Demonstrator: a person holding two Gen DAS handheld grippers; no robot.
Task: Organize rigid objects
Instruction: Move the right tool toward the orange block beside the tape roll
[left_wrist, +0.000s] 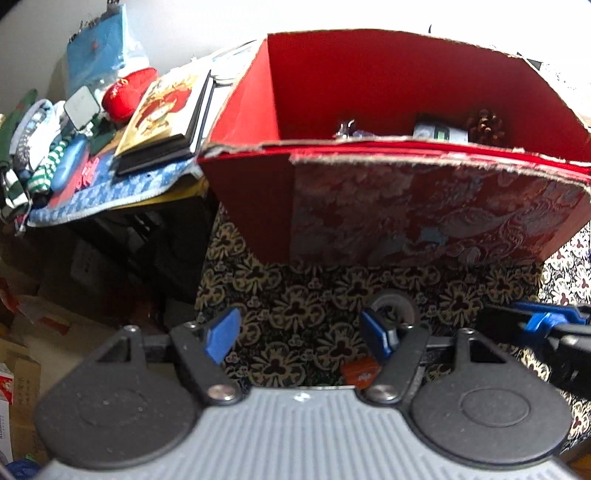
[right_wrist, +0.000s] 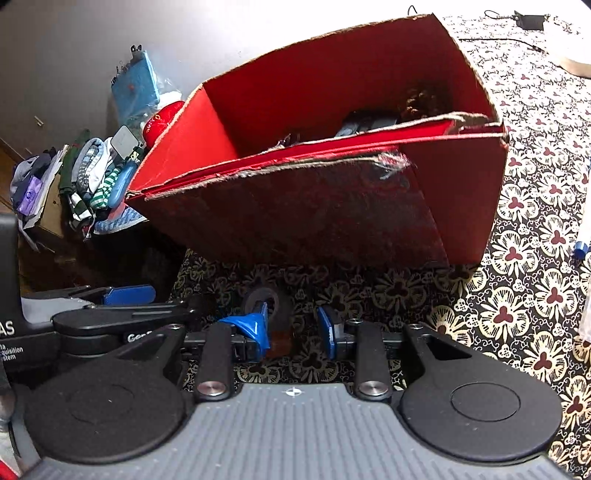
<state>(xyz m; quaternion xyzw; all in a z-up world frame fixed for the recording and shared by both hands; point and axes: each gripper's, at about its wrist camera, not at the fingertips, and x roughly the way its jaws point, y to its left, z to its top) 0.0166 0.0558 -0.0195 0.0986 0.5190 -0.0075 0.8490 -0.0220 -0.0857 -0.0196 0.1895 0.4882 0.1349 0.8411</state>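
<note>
A large red cardboard box (left_wrist: 424, 206) stands open on a floral cloth; it also shows in the right wrist view (right_wrist: 332, 206). Inside I see a pine cone (left_wrist: 485, 125), a small grey-green pack (left_wrist: 439, 133) and other small items, partly hidden by the torn front wall. A grey tape roll (left_wrist: 391, 308) lies on the cloth in front of the box, also in the right wrist view (right_wrist: 267, 301). My left gripper (left_wrist: 299, 334) is open and empty, just left of the roll. My right gripper (right_wrist: 293, 330) is open, with the roll just beyond its left finger.
A cluttered stand left of the box holds a picture book (left_wrist: 162, 107), a red case (left_wrist: 127, 92), a blue pouch (left_wrist: 98, 51), striped socks (left_wrist: 44, 173) and clothes. An orange item (left_wrist: 360, 373) lies under my left gripper. The floral cloth (right_wrist: 535, 295) extends to the right.
</note>
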